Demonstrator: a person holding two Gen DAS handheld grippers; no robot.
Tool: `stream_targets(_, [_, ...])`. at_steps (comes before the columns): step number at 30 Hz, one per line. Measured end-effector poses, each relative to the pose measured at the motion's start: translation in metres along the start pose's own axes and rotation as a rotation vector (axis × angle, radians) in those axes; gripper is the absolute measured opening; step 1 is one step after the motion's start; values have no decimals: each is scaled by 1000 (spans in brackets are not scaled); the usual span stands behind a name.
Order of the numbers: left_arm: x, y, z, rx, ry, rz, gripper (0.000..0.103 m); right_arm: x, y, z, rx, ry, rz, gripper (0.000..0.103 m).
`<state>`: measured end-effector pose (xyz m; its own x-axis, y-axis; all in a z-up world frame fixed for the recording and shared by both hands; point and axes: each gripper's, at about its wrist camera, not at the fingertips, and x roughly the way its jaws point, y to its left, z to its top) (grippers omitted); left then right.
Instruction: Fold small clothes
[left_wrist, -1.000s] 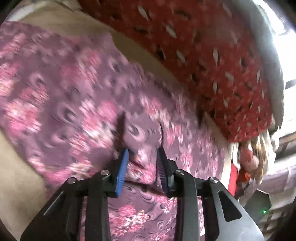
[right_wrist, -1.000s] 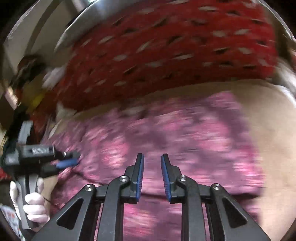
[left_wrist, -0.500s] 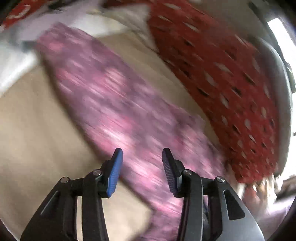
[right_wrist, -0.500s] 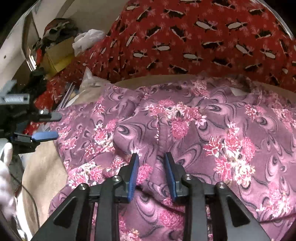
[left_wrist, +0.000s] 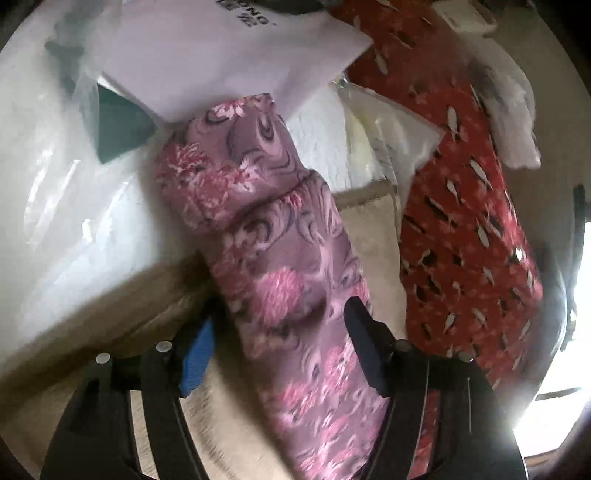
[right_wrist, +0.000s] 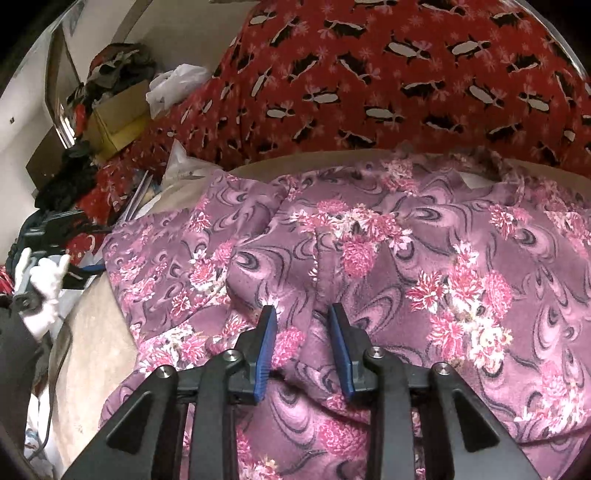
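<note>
Purple floral fleece garment (right_wrist: 388, 266), soft and wrinkled, lies spread on a beige bed surface (right_wrist: 96, 332). Right claw (right_wrist: 301, 341) is partly spread, a raised fold of the fleece between its blue pads; pinch or just contact, can't tell. Left claw (left_wrist: 284, 339) is opening, jaws wide, straddling a long narrow strip of the same garment (left_wrist: 280, 258), pads apart from it. Red penguin-print fleece blanket (right_wrist: 388, 74) bunches behind. White paper sheet (left_wrist: 229, 51) and clear plastic bags (left_wrist: 66, 192) crowd the strip's far end.
</note>
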<state>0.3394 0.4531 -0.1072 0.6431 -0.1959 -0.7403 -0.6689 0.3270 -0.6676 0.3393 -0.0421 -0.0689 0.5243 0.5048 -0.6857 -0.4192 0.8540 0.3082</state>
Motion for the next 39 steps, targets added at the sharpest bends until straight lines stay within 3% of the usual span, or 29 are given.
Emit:
stream_targets(1, [-1,-3,0,-2,-17,-8,38,-1,-1,0,4,-1,5,32])
stream_targets(2, [-3,-8,0,18,-19,-1,2,-1,-2,0,6,-1,8,32])
stream_targets(8, [-46,-41,-10,128,-160,88,2,0,-6,1,25,-5,32,32])
stream_targets(12, [-62,-79,-35,257,-219,133,2,0,-4,5,24,18,22,32])
stream_targets(17, [-81,-121,-72,395,-250,122,2,-17,-5,16,18,58,-3,32])
stream_targets(21, [-82,-150,-106,474,-221,89,2,-43,-31,14,40,34,-68,34])
stream_targets(25, [-71,-171,-144,537,-172,65,3,-77,-71,10,39,-5,-217,35])
stream_targets(27, [-63,-182,-168,570,-143,50,3,-92,-92,5,35,-24,-302,40])
stream_targets(29, [-52,-193,-193,606,-110,38,3,-95,-113,-4,49,-7,-356,53])
stream_targets(31, [-39,-208,-221,643,-70,26,3,-92,-136,-21,98,23,-334,55])
stream_targets(33, [-27,-219,-244,667,-36,15,3,-100,-142,-29,109,-48,-280,55])
stream_targets(39, [25,-239,-319,716,105,-5,3,-96,-137,-29,70,-47,-284,65])
